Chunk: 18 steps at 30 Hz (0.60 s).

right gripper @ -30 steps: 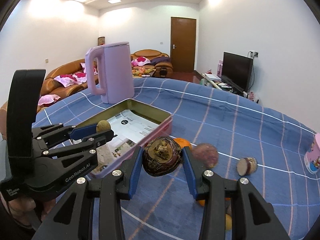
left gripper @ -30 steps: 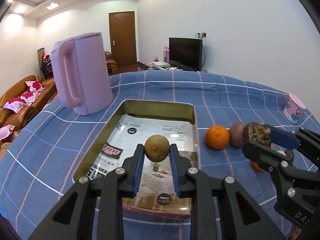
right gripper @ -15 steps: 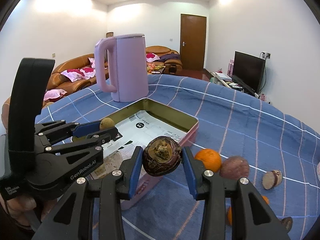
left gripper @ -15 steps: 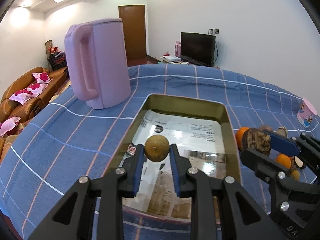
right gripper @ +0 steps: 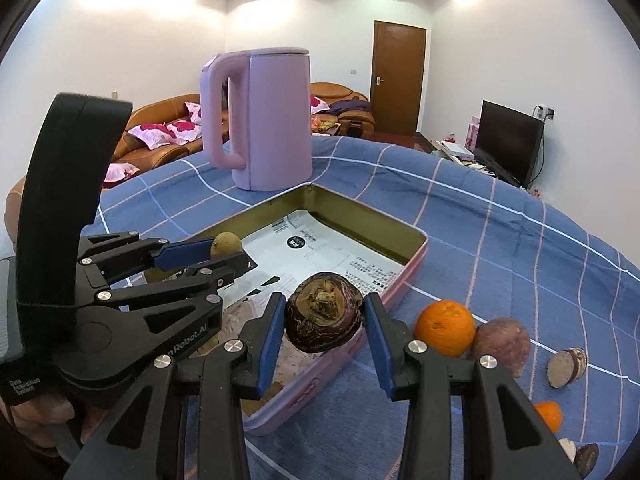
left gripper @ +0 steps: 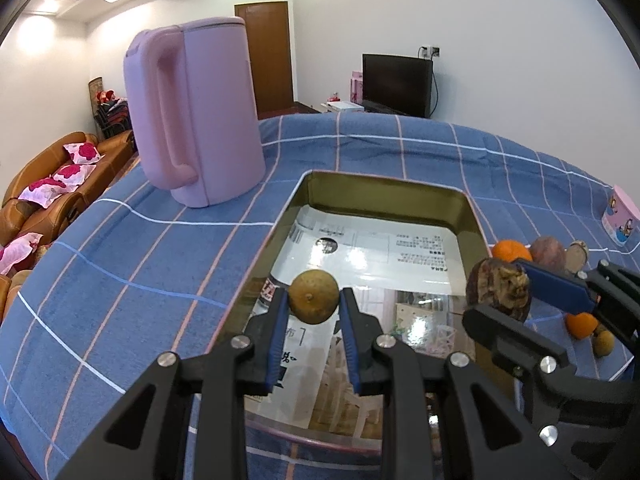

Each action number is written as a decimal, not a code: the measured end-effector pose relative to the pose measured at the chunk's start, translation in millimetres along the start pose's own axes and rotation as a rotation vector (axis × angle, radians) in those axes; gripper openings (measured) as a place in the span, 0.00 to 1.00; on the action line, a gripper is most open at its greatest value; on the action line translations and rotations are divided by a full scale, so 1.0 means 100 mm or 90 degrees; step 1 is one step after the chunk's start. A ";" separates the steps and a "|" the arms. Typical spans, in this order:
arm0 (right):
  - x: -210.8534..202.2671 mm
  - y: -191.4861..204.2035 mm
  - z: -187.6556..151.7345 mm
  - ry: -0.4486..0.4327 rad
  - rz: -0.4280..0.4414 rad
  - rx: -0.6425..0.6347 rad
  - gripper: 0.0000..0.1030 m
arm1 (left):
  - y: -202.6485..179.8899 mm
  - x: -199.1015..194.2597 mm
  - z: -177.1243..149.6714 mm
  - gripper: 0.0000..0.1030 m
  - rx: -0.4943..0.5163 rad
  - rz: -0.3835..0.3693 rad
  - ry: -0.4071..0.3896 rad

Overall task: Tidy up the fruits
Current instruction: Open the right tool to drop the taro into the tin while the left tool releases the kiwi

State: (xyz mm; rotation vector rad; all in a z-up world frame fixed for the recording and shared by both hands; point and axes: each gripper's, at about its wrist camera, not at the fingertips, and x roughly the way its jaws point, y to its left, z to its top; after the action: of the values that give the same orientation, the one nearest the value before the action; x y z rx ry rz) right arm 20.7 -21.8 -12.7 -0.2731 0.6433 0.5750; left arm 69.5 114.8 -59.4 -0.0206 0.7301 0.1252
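Note:
My left gripper (left gripper: 314,300) is shut on a small brown-green round fruit (left gripper: 314,296) and holds it above the near left part of the pink-walled metal tin (left gripper: 384,190). My right gripper (right gripper: 325,316) is shut on a dark purple-brown shrivelled fruit (right gripper: 324,316) over the tin's right rim (right gripper: 416,264). The right gripper also shows in the left wrist view (left gripper: 504,292), and the left one in the right wrist view (right gripper: 226,250). The tin is lined with printed paper (left gripper: 372,248).
A tall pink kettle (left gripper: 192,120) stands on the blue checked tablecloth (left gripper: 120,280) behind the tin's left corner. Right of the tin lie an orange (right gripper: 444,328), a purple-brown fruit (right gripper: 502,346), a cut half fruit (right gripper: 566,368), another orange (right gripper: 548,416). A pink cup (left gripper: 620,216) stands far right.
Both grippers have moved forward and left with their fruits, from beside the loose fruits to over the tin. The kettle looms closer. Both stay shut.

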 end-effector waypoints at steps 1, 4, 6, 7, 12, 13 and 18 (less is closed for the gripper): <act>0.02 0.00 0.00 0.004 0.000 0.000 0.41 | 0.00 0.01 0.00 0.26 0.001 0.000 0.001; 0.05 0.00 -0.01 0.007 0.002 0.000 0.41 | 0.01 0.02 -0.01 0.26 -0.002 0.001 0.004; 0.06 0.01 0.00 0.007 -0.002 -0.003 0.41 | 0.01 0.03 0.00 0.27 -0.004 0.001 0.007; 0.07 0.01 0.00 0.008 -0.005 -0.007 0.41 | 0.02 0.03 0.00 0.27 -0.004 0.000 0.009; 0.07 0.03 0.01 0.003 -0.007 -0.016 0.42 | 0.04 0.04 0.00 0.27 -0.010 0.002 0.010; 0.07 0.03 0.01 0.002 -0.008 -0.017 0.42 | 0.04 0.04 0.00 0.27 -0.012 0.000 0.013; 0.06 0.02 0.01 -0.002 -0.016 -0.017 0.49 | 0.06 0.00 -0.02 0.32 -0.019 -0.005 0.006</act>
State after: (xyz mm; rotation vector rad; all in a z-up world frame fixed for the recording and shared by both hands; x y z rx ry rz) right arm 24.1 -17.2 -15.6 -0.3042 0.6290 0.5600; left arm 67.5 120.9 -60.4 -0.0516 0.7368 0.1290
